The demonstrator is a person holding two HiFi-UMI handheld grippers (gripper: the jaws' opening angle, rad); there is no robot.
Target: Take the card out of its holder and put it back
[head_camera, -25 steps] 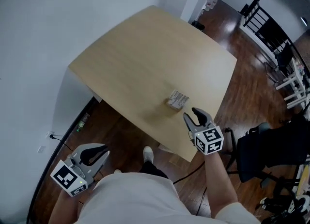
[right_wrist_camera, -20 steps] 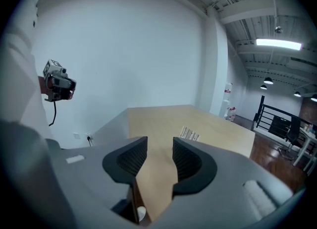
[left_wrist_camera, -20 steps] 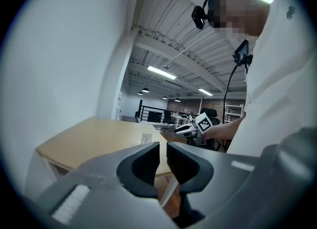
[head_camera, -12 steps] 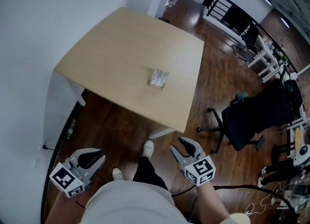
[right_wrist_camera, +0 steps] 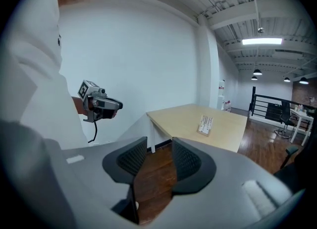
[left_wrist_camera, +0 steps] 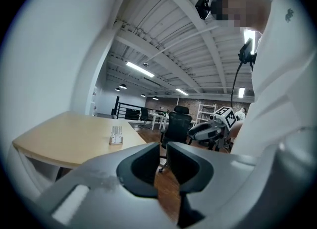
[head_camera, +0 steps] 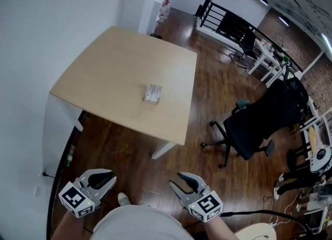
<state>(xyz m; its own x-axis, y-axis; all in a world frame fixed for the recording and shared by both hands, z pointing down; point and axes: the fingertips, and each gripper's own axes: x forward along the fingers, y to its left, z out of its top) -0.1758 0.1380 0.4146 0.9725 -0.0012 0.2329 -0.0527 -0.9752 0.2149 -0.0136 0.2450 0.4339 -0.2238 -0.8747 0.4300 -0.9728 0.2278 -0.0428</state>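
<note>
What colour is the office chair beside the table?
Black. The office chair shows best in the head view.

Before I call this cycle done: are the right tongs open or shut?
Open and empty: in the right gripper view the right tongs show a clear gap, with only floor between the jaws.
</note>
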